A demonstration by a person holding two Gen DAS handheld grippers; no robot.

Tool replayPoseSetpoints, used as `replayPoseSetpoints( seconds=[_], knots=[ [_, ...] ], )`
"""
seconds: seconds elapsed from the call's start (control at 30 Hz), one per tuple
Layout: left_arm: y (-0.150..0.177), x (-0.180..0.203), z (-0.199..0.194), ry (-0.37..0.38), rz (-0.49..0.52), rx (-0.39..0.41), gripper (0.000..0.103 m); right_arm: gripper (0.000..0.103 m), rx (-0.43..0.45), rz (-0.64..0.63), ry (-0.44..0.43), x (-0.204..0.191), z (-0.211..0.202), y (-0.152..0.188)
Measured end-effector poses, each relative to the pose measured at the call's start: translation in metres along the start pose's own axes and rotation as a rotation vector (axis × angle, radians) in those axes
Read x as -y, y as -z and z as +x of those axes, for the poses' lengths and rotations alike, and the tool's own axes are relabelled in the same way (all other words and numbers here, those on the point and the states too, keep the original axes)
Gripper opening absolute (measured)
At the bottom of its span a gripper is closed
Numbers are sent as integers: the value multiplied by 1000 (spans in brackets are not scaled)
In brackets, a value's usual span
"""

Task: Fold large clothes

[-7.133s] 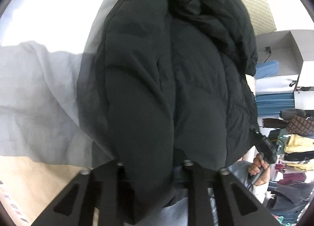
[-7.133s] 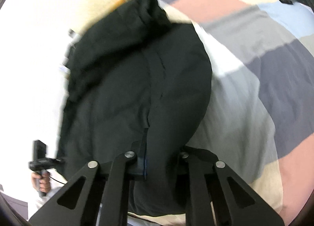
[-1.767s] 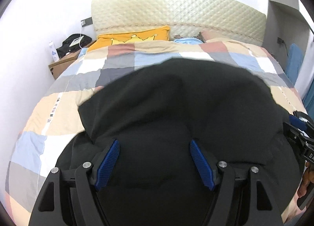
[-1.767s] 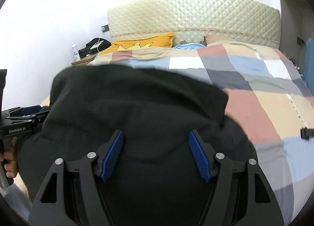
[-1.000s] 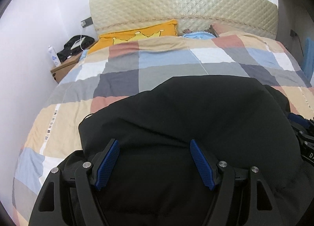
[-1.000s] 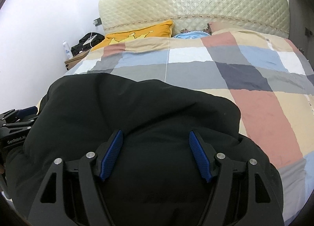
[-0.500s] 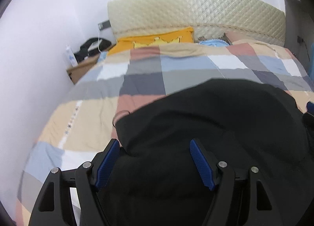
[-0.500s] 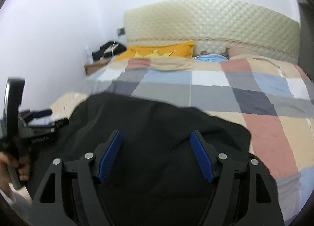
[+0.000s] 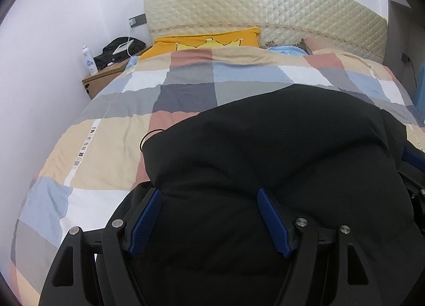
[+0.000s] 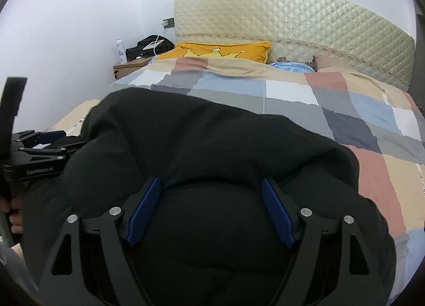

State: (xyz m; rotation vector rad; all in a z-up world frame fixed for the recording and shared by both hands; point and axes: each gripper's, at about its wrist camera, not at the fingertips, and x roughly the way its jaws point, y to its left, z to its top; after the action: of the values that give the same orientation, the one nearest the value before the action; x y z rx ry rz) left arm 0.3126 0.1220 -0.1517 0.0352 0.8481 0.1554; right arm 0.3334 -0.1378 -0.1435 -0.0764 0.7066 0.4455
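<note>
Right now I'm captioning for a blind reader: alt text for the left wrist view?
A bulky black jacket lies on a checked quilt, the left hand-held gripper open over it, a yellow pillow beyond.

The left tool [image 10: 39, 156] bore "GenRobot.AI" in pale letters; the checked quilt [image 9: 111, 152] carried an unreadable letter strip near the bed's left edge.

Black padded jacket [image 9: 279, 162] bulks across the near bed, filling the space ahead of both grippers; fabric bulges between the left gripper [image 9: 209, 215] and right gripper [image 10: 211, 209] fingers, right jaws opening. Checked quilt [image 9: 186, 93] beyond the jacket is bare up to the yellow pillow [image 9: 207, 40], free room there. Left gripper sits just beside the jacket's left edge in the right view. Far left blocked by wall and nightstand [image 9: 103, 77] with bottle [image 9: 89, 60]. Headboard [image 9: 265, 11] closes the far end.
</note>
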Motion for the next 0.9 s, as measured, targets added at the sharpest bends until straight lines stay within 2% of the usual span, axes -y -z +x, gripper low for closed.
replayPoseSetpoints(
  seconds=[0.07, 0.23, 0.37, 0.5, 0.57, 0.7, 0.9],
  knots=[
    [0, -3, 0, 11, -12, -1, 74, 78, 16, 8, 3, 5, -10, -2],
    [1, -5, 0, 17, -24, 0, 74, 79, 67, 54, 80, 33, -36, -1],
    [3, -4, 0, 16, -20, 2, 74, 79, 41, 124, 108, 66, -33, 14],
    [7, -8, 3, 51, -28, 13, 74, 80, 14, 225, 38, 91, -22, 27],
    [9, -12, 6, 85, -49, 8, 74, 82, -3, 201, 45, 87, -18, 27],
    [11, -14, 7, 99, -67, 8, 74, 82, -17, 174, 57, 80, -14, 28],
    [6, -7, -14, 20, -50, 50, 74, 82, 25, 178, 87, 73, -49, 28]
  ],
)
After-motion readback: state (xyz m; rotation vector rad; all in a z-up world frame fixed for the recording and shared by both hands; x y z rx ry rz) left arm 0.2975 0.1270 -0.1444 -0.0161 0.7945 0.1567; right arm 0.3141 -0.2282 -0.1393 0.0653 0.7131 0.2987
